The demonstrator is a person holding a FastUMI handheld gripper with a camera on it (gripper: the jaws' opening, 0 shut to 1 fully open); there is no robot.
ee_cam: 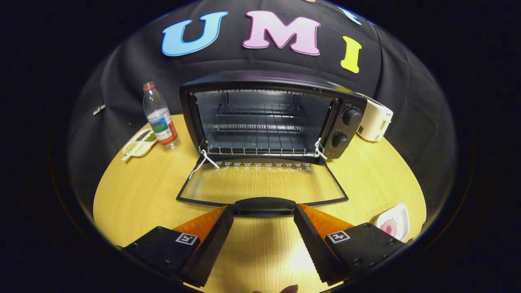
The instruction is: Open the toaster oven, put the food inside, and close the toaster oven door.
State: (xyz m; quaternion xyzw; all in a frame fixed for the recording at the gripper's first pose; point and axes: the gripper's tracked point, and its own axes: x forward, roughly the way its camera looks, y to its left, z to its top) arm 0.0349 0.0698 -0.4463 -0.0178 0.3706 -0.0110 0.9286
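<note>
With the toaster oven door down, your tool gapes empty at its handle; next fetch the food dish near the tabletop's right edge.

A water bottle, a divided snack dish and a white appliance stand on the wooden table.

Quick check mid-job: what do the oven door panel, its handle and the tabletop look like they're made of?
Door panel: clear glass, the tabletop shows through. Handle: probably matte black plastic, just ahead of the open gripper. Tabletop: pale wood-grain, likely laminate, slightly glossy.
</note>
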